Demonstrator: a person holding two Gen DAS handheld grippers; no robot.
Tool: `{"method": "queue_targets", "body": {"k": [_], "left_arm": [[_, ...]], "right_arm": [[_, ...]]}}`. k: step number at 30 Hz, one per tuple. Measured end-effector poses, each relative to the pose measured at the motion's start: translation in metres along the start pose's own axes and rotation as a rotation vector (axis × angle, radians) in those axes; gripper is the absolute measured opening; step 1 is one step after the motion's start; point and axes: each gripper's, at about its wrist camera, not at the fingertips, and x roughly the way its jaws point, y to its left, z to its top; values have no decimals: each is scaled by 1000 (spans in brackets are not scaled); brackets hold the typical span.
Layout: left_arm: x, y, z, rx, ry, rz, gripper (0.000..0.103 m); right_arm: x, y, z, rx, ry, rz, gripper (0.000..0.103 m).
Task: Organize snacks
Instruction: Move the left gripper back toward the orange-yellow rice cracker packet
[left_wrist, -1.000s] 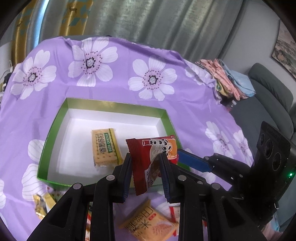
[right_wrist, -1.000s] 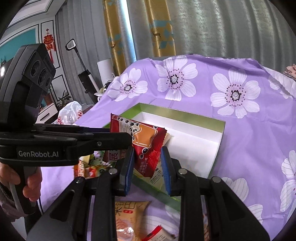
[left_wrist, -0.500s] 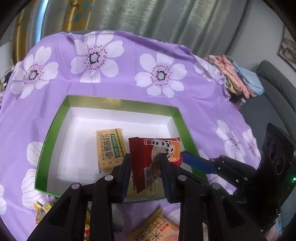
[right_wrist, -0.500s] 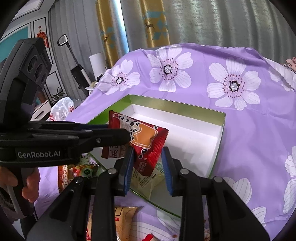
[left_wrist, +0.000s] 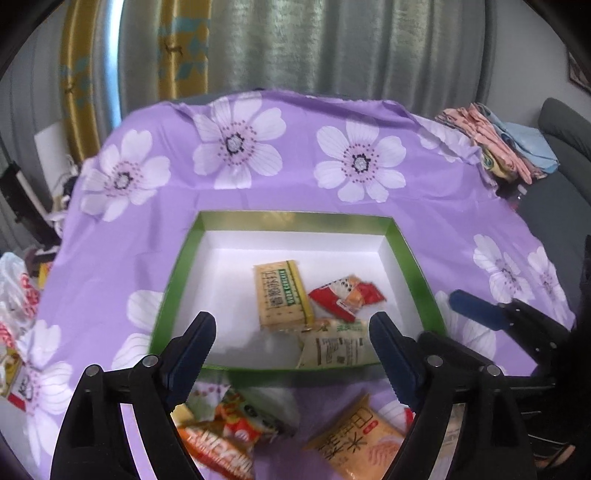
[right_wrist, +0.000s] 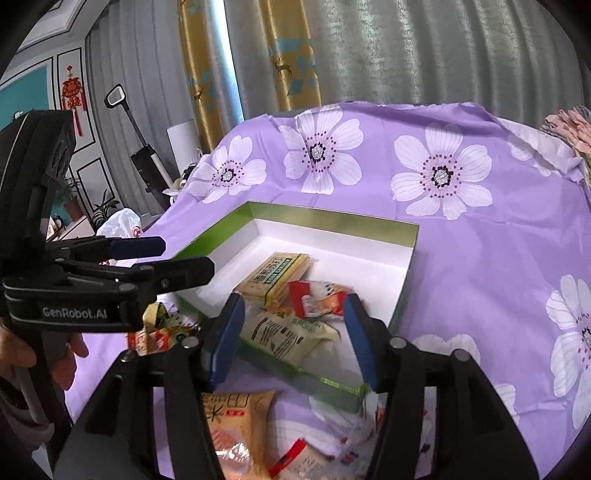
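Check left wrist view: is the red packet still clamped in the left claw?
No, the red packet lies in the green box, clear of the opening left claw.

White lettering "GenRobot.AI" is showing on the side of the left gripper (right_wrist: 186, 254); "SODA CRACKER" is running along the green edge of the cracker packet (left_wrist: 282, 293) lying in the box.

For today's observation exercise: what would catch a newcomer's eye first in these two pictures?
First the purple flowered tablecloth filling both views, then the green-rimmed white box at its middle holding a cracker pack, a red packet and a pale packet. Both grippers, left and right, are opening, nothing between the fingers.
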Motion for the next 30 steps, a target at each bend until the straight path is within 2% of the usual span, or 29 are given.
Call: {"method": "queue_targets", "body": {"k": [4,12,20,30], "left_arm": [[-18,-3,-8,22,-38,56,95],[-45,-9,-20,26,-69,73,95],[-60,-15,-34,16,-52,49,95],[-61,-21,-57,0,13,31,95]], "right_arm": [[-20,6,-5,3,-20,4,65],[-52,16,-13,-5,-51,12,72],[-72,20,-22,-8,-48,0,73],[-93,13,-38,4,-26,-34,73]]}}
